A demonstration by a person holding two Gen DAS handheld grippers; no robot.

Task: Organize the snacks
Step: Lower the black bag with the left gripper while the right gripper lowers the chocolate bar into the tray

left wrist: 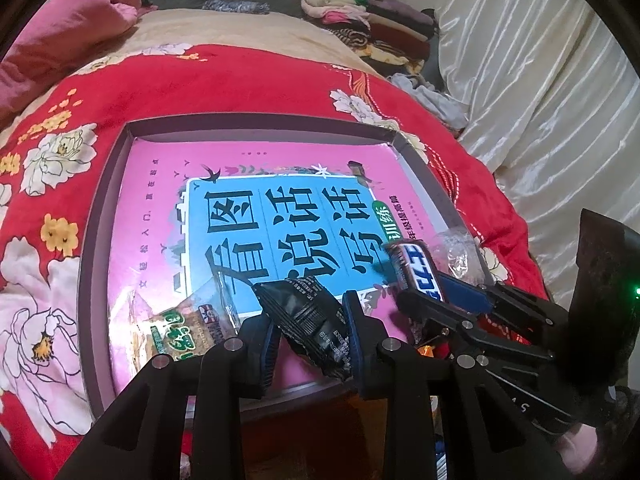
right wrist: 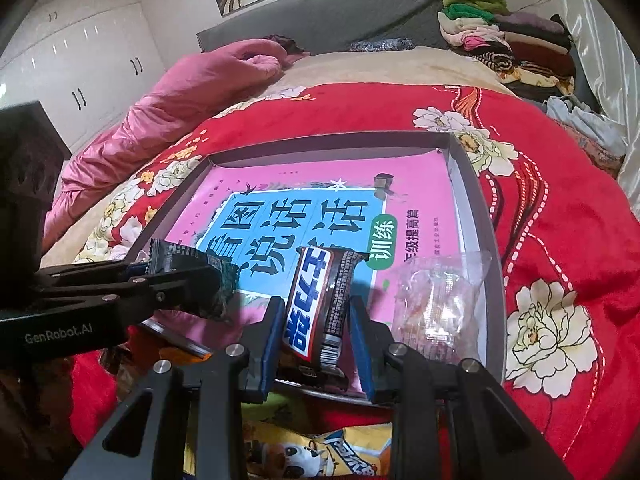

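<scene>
**Two grippers holding snacks over a tray**

Black left gripper (left wrist: 310, 334) pinches a dark snack packet (left wrist: 316, 330). Right gripper (right wrist: 316, 320) clamps a chocolate bar (right wrist: 320, 304). Both hover above the near edge of a grey tray (right wrist: 494, 264) on a red floral blanket (right wrist: 560, 220).

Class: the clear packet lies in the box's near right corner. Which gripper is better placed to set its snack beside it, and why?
Right. The right gripper holds the chocolate bar next to the clear packet; the left gripper holds the black packet further left.
</scene>
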